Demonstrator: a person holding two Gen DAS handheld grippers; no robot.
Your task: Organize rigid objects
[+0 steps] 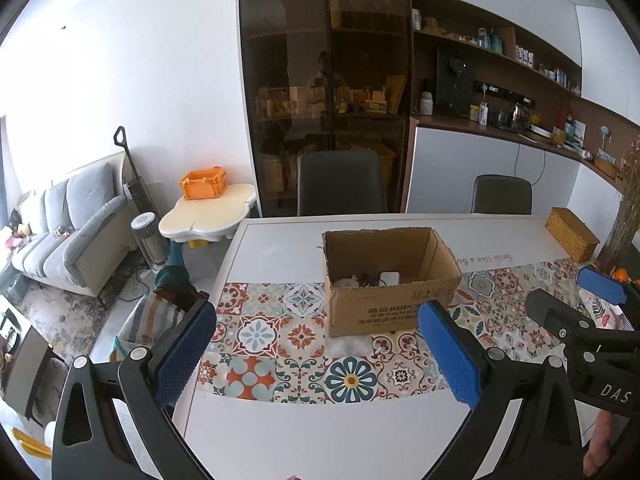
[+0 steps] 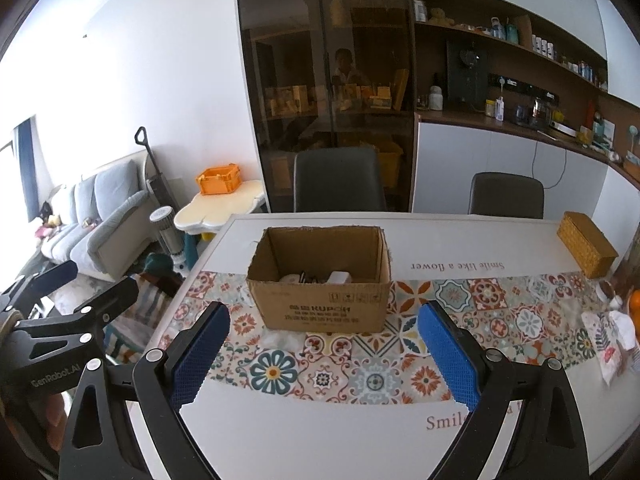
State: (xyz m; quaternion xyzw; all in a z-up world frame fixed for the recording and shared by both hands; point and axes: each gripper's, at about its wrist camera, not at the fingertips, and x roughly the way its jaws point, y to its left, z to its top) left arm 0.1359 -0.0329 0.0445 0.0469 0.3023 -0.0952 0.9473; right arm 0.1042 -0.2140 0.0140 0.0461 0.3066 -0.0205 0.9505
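Woven basket (image 2: 586, 244) at the tabletop's far right corner, patterned tile runner (image 2: 400, 344) across its middle, two dark chairs (image 2: 339, 180) behind the far edge, grey sofa (image 1: 68, 232), orange crate (image 1: 203, 183) on cream side table (image 1: 208, 216).

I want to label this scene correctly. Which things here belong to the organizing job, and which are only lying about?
Belong to the job:
- cardboard box, open, with small items inside
- left hand-held gripper, open
- right hand-held gripper, open

Only lying about:
- woven box at the far right of the table
- orange crate on the side table
- two chairs
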